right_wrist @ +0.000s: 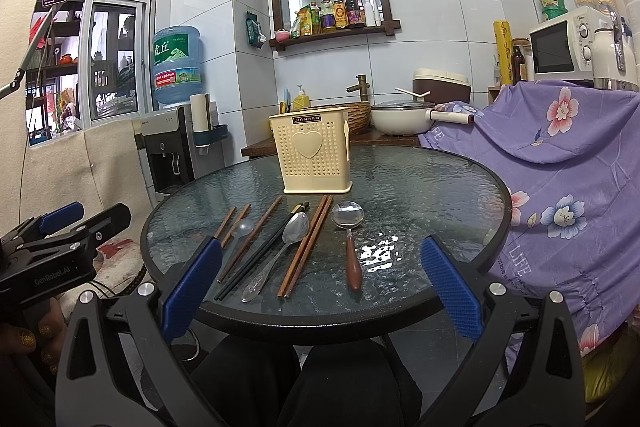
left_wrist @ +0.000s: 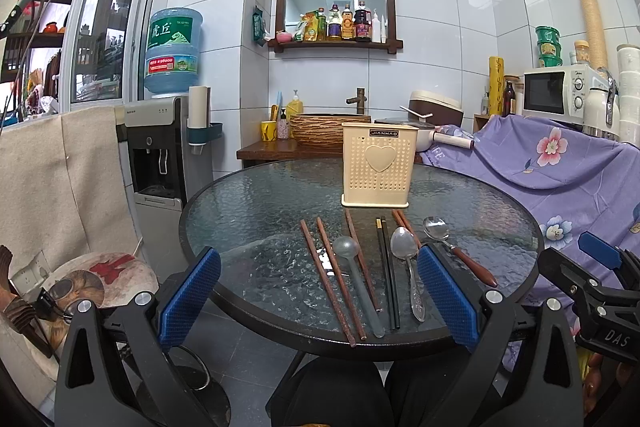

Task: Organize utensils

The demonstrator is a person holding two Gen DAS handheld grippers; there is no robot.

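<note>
A cream perforated utensil holder [left_wrist: 377, 165] [right_wrist: 311, 157] stands upright at the back of a round glass table [left_wrist: 256, 211] [right_wrist: 420, 187]. In front of it lie brown wooden chopsticks [left_wrist: 326, 277] [right_wrist: 304, 251], black chopsticks [left_wrist: 387, 275] [right_wrist: 260, 255], a translucent grey spoon [left_wrist: 352, 267] [right_wrist: 242, 228], a steel spoon [left_wrist: 406, 259] [right_wrist: 280, 251] and a wood-handled spoon [left_wrist: 456, 247] [right_wrist: 350, 239]. My left gripper [left_wrist: 320, 291] is open and empty, held above the table's near edge. My right gripper [right_wrist: 320, 287] is open and empty, also above the near edge.
A water dispenser [left_wrist: 160, 147] stands left of the table. A floral purple cloth [left_wrist: 560, 163] covers furniture to the right. A wooden counter [left_wrist: 272, 149] with a basin, a pot and a rice cooker is behind. A stool [left_wrist: 100, 275] sits at lower left.
</note>
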